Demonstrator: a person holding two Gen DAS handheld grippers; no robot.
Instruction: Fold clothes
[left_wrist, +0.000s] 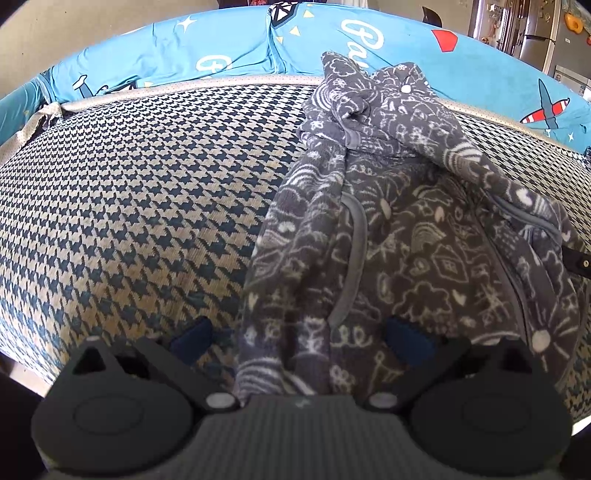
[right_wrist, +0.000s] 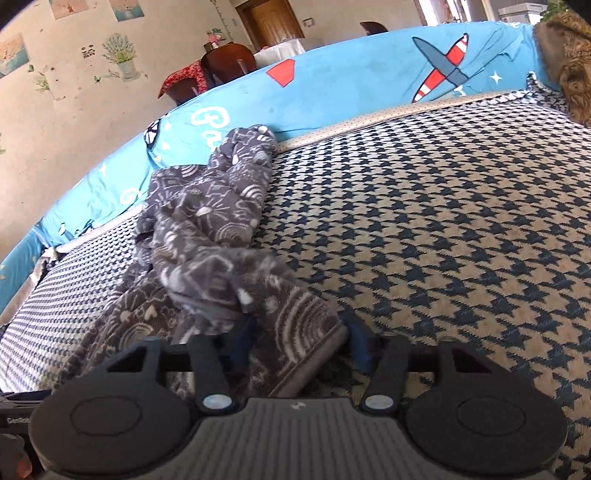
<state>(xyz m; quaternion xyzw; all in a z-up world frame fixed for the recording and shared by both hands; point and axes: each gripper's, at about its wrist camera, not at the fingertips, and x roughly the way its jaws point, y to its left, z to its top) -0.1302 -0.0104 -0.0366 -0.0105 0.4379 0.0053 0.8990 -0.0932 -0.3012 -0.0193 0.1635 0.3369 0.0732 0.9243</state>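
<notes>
A grey fleece garment (left_wrist: 399, 236) with a white doodle print lies crumpled on the houndstooth bed cover (left_wrist: 140, 192), right of centre in the left wrist view. My left gripper (left_wrist: 301, 338) is open wide, its blue-padded fingers (left_wrist: 192, 336) straddling the garment's near edge without pinching it. In the right wrist view the same garment (right_wrist: 207, 206) stretches away to the upper left. My right gripper (right_wrist: 301, 343) has its jaws drawn in on a banded hem end of the garment, with fabric filling the gap between the fingers (right_wrist: 358, 347).
A blue padded bumper (left_wrist: 229, 48) printed with planes rings the far side of the bed. A brown furry thing (right_wrist: 569, 55) sits at the far right corner. Houndstooth cover (right_wrist: 443, 221) stretches bare to the right of the garment. Beyond the bumper stand a chair (right_wrist: 225, 61) and a door.
</notes>
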